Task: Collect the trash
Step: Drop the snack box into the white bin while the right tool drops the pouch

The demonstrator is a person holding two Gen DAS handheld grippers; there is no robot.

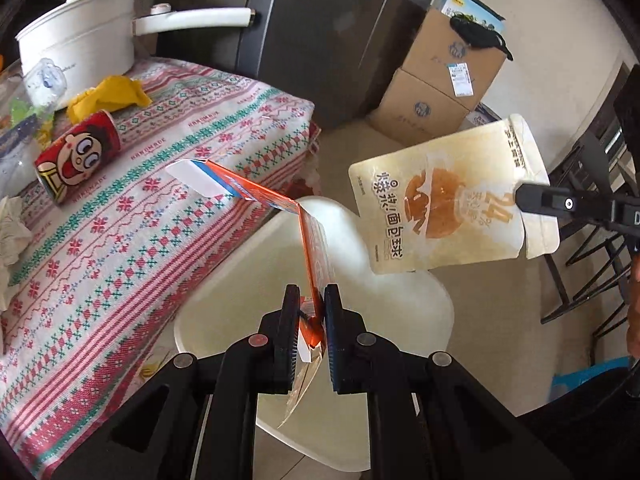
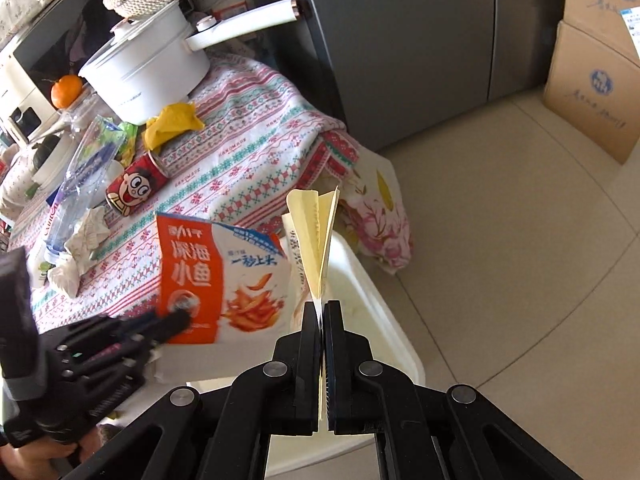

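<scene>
Orange snack bag (image 2: 208, 276): empty, light, floppy film; pinched at its edge by the left gripper (image 1: 311, 312), over the white bin (image 1: 224, 312).
Cream bread bag (image 1: 452, 200): limp, clamped by the right gripper (image 2: 321, 316), beside it.
Table (image 1: 132, 216): can (image 1: 78, 156), tissues remain.

Patterned tablecloth-covered table (image 1: 168, 216) bearing white pot (image 1: 80, 44), yellow wrapper (image 1: 110, 96), red cartoon can (image 1: 76, 156), crumpled tissue (image 2: 82, 240).

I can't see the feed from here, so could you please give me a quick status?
Left claw shut on orange snack bag. Right claw shut on cream pouch. Both over the white bin. Nothing in the way.
</scene>
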